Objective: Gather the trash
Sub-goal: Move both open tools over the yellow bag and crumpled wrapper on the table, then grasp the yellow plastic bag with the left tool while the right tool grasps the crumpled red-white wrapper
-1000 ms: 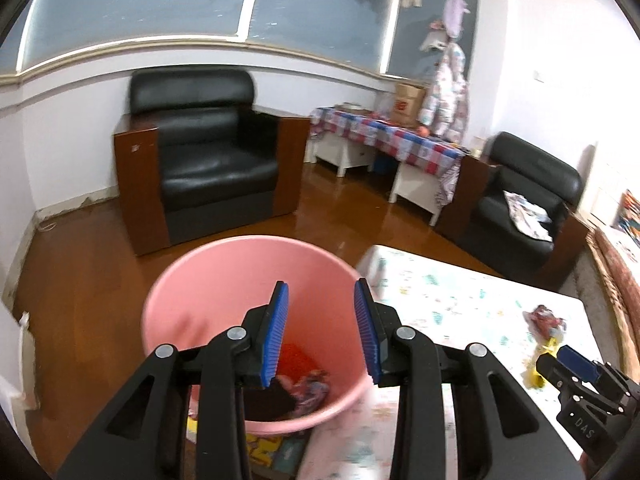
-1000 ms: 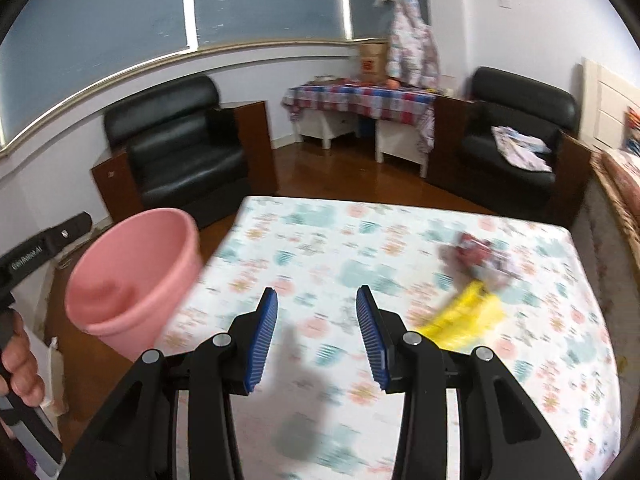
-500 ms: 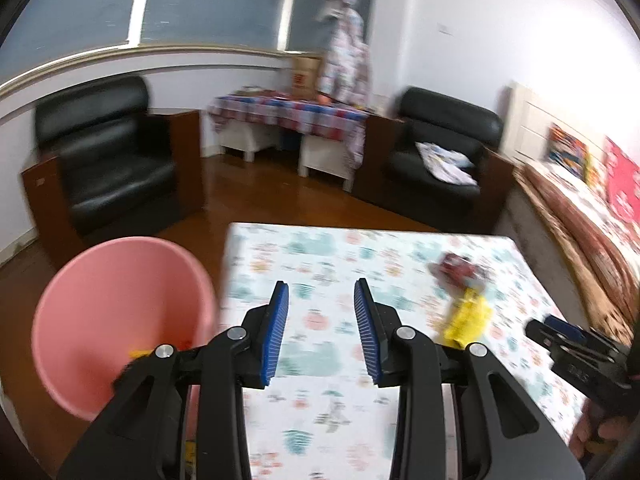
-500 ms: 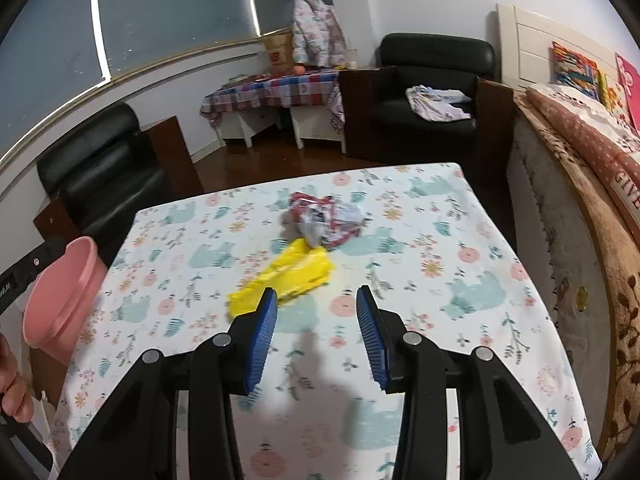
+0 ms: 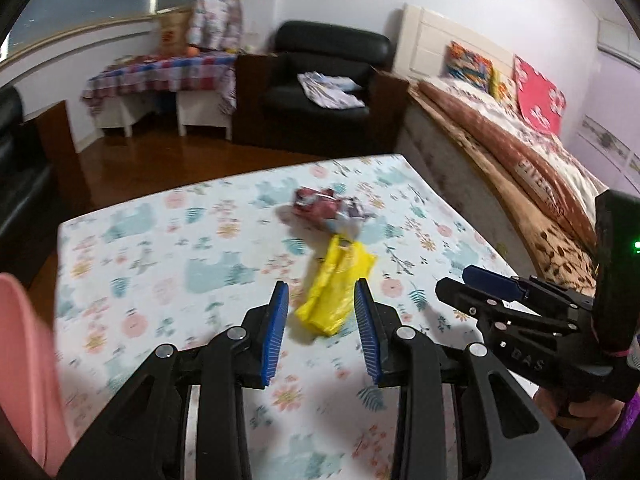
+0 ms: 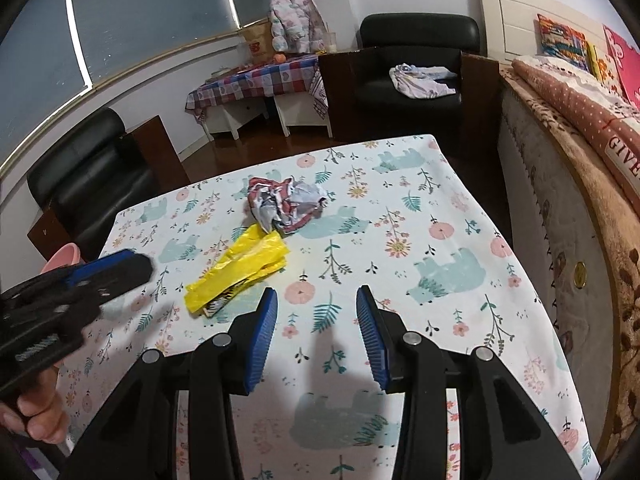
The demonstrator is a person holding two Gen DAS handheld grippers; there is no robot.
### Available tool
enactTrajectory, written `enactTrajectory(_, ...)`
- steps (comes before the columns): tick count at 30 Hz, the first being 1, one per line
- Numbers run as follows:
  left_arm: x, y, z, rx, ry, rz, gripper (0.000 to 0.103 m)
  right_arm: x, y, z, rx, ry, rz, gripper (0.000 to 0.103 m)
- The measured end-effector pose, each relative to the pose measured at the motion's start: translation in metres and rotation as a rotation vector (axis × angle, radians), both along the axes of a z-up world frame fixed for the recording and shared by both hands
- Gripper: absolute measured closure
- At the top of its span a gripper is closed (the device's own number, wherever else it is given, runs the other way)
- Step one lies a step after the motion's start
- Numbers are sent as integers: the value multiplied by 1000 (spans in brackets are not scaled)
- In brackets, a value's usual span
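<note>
The tabletop (image 6: 440, 208) wears a white cloth printed with teal bears, pink flowers and green sprigs. On it lie a bright yellow wrapper (image 6: 240, 268) and a crumpled red, white and grey wrapper (image 6: 284, 204). Both black claws carry blue ribbed pads (image 5: 362, 332). A pink bucket (image 5: 24, 380) shows by the left edge.

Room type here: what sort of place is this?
Most likely a bedroom that doubles as a living room in a home: a bed with pillows along one side, black armchairs, and a table under a floral cloth.
</note>
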State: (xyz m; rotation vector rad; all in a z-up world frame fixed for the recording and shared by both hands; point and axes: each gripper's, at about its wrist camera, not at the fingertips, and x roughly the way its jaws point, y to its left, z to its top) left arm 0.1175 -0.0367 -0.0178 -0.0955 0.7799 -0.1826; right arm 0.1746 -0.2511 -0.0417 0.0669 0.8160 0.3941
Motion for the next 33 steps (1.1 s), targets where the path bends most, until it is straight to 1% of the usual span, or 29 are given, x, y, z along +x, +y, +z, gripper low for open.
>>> enactTrajectory(5,22,-16,-20,30,61,-52,69,9,-5,-2,15,25,21,62)
enactTrajectory(9,35,-24,-36,75,99,-65,69,21,-10,0,49,50,40,62)
enactTrajectory(13,40,-27,-46,93,111,-53,69,34,-7,5,65,48,68,62)
enactTrajectory(16,40,-26,-50,97,110,-45,69,44,2,10,57,32,98,62)
enactTrajectory(17,39,-26,-50,100,106,-42,78,46,5,11,53,28,106,62)
enactTrajectory(18,38,-26,-50,105,104,-41,84,49,8,11,47,23,114,62)
enactTrajectory(19,37,-26,-50,106,107,-43,85,53,12,12,39,16,123,62)
enactTrajectory(21,34,-23,-49,87,106,-36,87,61,20,13,37,11,142,62)
enactTrajectory(24,26,-18,-46,57,101,-16,88,69,31,13,37,0,168,58)
enactTrajectory(28,15,-8,-42,32,99,22,88,84,47,10,67,26,185,58)
enactTrajectory(33,7,7,-39,-1,106,71,88,94,70,3,32,35,223,57)
